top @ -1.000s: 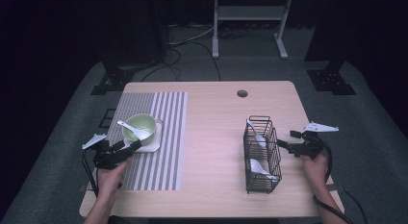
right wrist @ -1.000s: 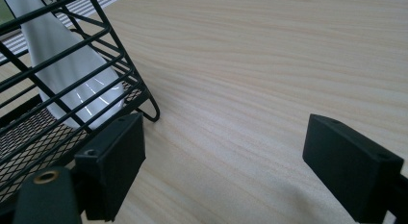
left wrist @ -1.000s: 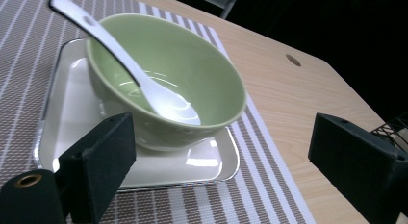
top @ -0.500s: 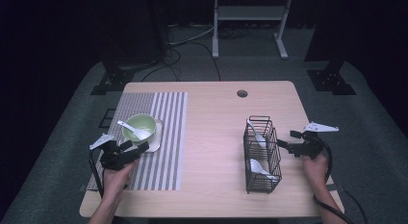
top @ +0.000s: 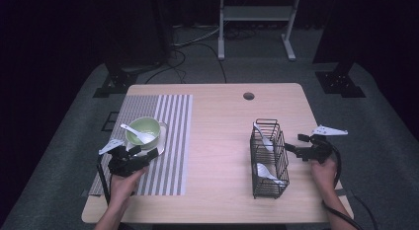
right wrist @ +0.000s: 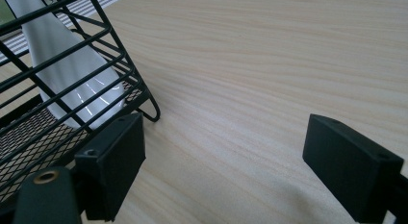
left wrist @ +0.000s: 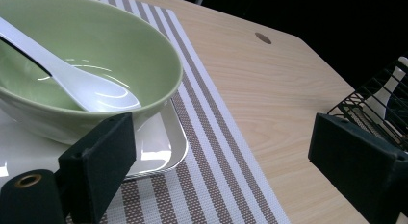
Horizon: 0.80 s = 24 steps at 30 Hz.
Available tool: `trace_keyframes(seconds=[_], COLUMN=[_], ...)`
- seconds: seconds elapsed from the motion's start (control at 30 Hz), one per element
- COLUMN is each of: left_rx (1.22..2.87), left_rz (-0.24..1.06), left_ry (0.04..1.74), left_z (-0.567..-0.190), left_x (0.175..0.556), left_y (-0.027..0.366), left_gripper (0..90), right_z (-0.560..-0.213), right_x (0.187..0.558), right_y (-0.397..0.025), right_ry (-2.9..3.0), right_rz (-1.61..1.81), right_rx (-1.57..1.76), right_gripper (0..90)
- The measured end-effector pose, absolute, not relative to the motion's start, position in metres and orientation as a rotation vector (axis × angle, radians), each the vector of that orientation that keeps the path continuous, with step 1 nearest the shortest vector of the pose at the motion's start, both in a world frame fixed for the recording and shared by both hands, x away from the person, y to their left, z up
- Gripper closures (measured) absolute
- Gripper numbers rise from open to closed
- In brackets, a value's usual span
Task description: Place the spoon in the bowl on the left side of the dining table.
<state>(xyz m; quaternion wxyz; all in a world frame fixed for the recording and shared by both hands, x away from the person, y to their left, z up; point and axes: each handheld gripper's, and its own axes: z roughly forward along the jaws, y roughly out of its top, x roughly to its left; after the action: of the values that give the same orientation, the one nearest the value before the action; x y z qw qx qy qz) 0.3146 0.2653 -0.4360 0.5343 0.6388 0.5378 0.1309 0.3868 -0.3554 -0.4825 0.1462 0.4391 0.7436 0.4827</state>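
Observation:
A green bowl [top: 144,130] [left wrist: 86,56] stands on a small white tray [left wrist: 154,147] on the striped placemat [top: 168,141], with a white spoon [top: 138,133] [left wrist: 72,82] lying in it. My left gripper [top: 146,156] [left wrist: 231,166] is open, just in front of the bowl and tray, with nothing between its jaws. A black wire basket [top: 268,158] [right wrist: 57,89] holds two white spoons [top: 267,173] [right wrist: 62,65]. My right gripper [top: 292,149] [right wrist: 226,161] is open beside the basket's right side, low over the table.
The wooden table [top: 222,121] has a round cable hole [top: 248,96] near its far edge. Bare wood lies between the placemat and the basket. Dark floor, cables and a metal stand [top: 252,22] lie beyond the table.
My left gripper has moved a little right and forward, closer to the bowl and tray. The right gripper has stayed by the basket.

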Motion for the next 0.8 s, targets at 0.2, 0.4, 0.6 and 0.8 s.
trace_keyframes(seconds=[0.2,0.4,0.6,0.8], left_rx=[1.536,1.550,1.566,1.584], left_rz=[0.303,0.285,0.274,0.269], left_ry=[1.270,1.252,1.237,1.223], left_z=[-0.437,-0.437,-0.437,-0.439], left_x=[0.315,0.315,0.316,0.315], left_y=[0.260,0.253,0.246,0.240], left_gripper=[8.3,8.3,8.3,8.3], right_z=[-0.483,-0.483,-0.483,-0.483], right_x=[0.387,0.387,0.387,0.387], right_y=[-0.355,-0.355,-0.355,-0.355], right_ry=[2.141,2.142,2.142,2.145], right_rz=[1.390,1.391,1.391,1.389], right_rx=[1.262,1.262,1.261,1.257], right_gripper=[13.7,13.7,13.7,13.7])
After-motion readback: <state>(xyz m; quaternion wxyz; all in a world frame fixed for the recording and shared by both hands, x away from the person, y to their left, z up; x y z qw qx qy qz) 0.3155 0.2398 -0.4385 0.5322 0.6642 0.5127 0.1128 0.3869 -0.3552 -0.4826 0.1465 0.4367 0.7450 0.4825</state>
